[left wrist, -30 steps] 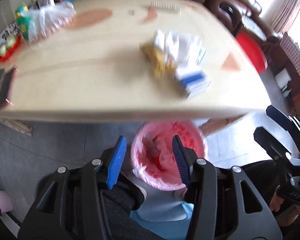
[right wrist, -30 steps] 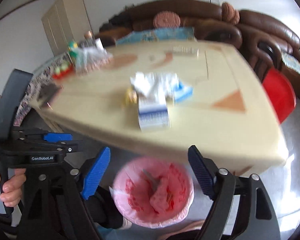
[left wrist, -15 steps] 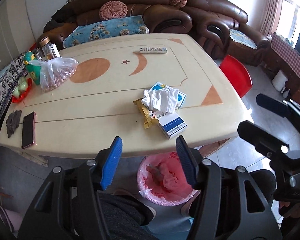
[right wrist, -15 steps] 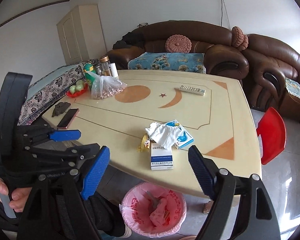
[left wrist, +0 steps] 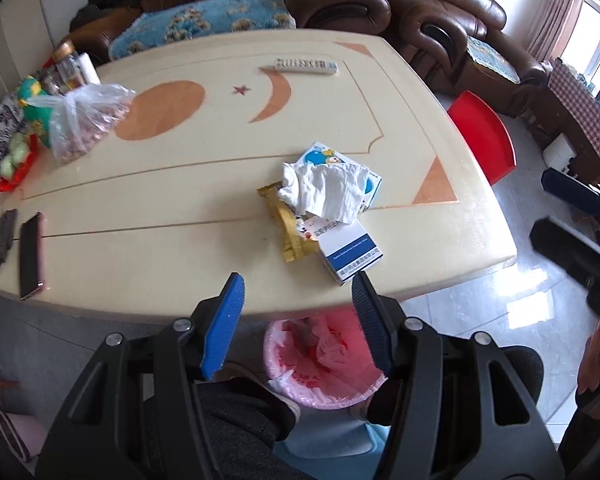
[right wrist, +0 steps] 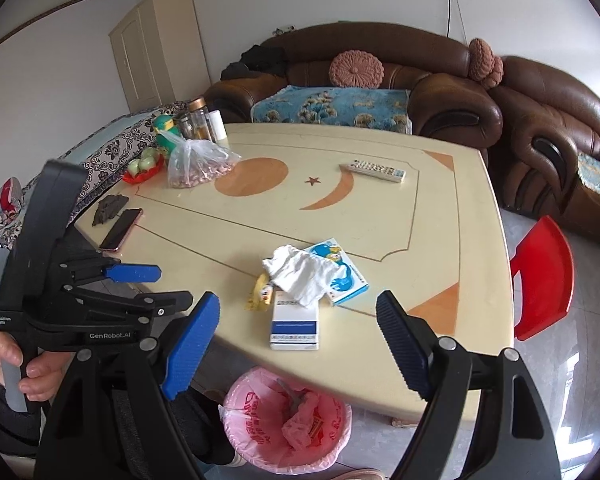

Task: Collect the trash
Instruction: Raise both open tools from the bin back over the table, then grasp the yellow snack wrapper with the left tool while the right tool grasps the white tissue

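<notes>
"GenRobot.AI" on left gripper (right wrist: 134,273) body, other print unreadable

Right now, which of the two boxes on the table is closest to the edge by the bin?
The white box with the blue band, lying nearest the table edge above the pink bin. The cartoon box sits farther in.

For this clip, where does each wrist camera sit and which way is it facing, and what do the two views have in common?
Left wrist: on the left gripper, tilted steeply down at the table; own open fingers, dark-trousered legs, right gripper at the right edge.
Right wrist: on the right gripper, looking across the table towards the sofa; own open fingers, left gripper and the hand holding it.
Shared: crumpled tissue, blue-and-white box, pink-lined bin, remote, phone.
</notes>
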